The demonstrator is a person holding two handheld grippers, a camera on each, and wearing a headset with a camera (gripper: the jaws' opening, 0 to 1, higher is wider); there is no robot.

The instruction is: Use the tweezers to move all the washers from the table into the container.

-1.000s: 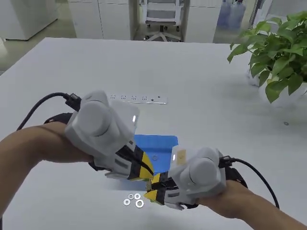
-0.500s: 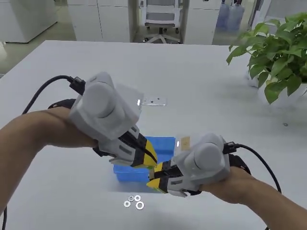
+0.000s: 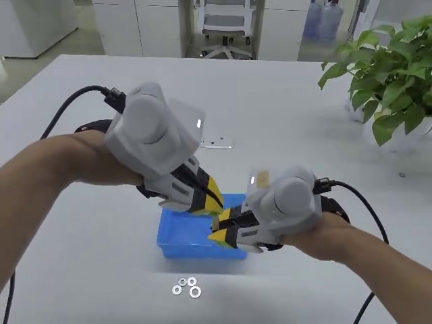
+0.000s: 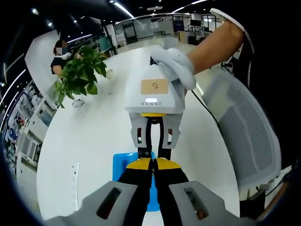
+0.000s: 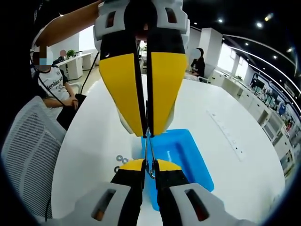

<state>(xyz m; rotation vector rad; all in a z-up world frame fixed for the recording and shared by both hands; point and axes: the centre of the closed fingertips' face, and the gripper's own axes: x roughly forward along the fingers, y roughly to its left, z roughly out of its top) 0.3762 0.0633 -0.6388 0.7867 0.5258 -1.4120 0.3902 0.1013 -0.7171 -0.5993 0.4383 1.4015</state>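
The right gripper (image 5: 149,165) has its yellow-tipped jaws clamped on a pair of thin, bright metal tweezers (image 5: 148,148). The left gripper (image 5: 147,129) meets it tip to tip, its broad yellow jaws pressed together on the tweezers' other end. Both hang just above the shallow, rectangular blue plastic container (image 5: 188,155). A small cluster of flat steel ring washers (image 3: 185,287) lies on the smooth white table (image 3: 304,121), just nearer than the container. Farther off lies a slim white power strip (image 3: 217,143), and at the far right stands a leafy green plant (image 3: 388,74).
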